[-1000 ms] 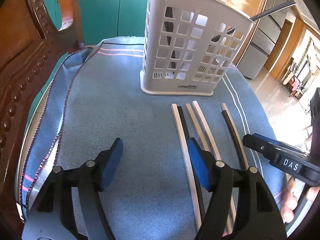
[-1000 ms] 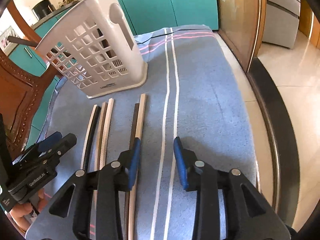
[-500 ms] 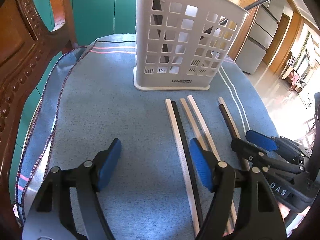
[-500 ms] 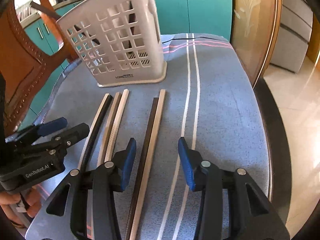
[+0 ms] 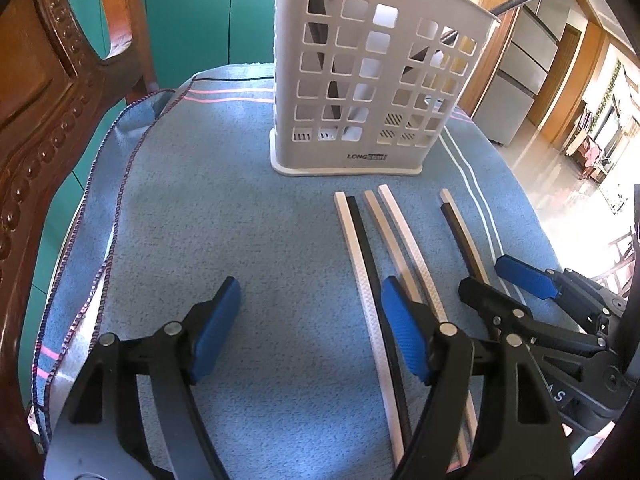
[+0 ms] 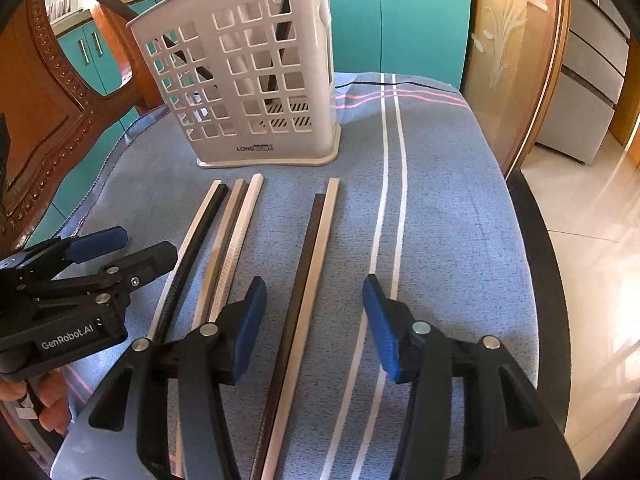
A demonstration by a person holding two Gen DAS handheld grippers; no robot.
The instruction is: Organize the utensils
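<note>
Hovering over the blue-clothed surface (image 6: pixel 460 200): left tongs (image 5: pixel 310 328) spread wide, gripping nothing. Right tongs (image 6: pixel 314 316) opening, straddling a chopstick pair (image 6: pixel 308 280) without pressing. Lying flat just before the white basket (image 6: pixel 256 80): two more chopstick pairs (image 6: pixel 224 232).

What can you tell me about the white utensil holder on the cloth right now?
The utensil holder is a tall, pale grey-white plastic caddy with square cut-outs in its walls, a flared base and dark lettering low on its front. It stands upright on the blue cloth, just beyond the row of chopsticks, not touching them. Dark sticks already lean inside it, one poking above the rim. Neither gripper touches it.
</note>
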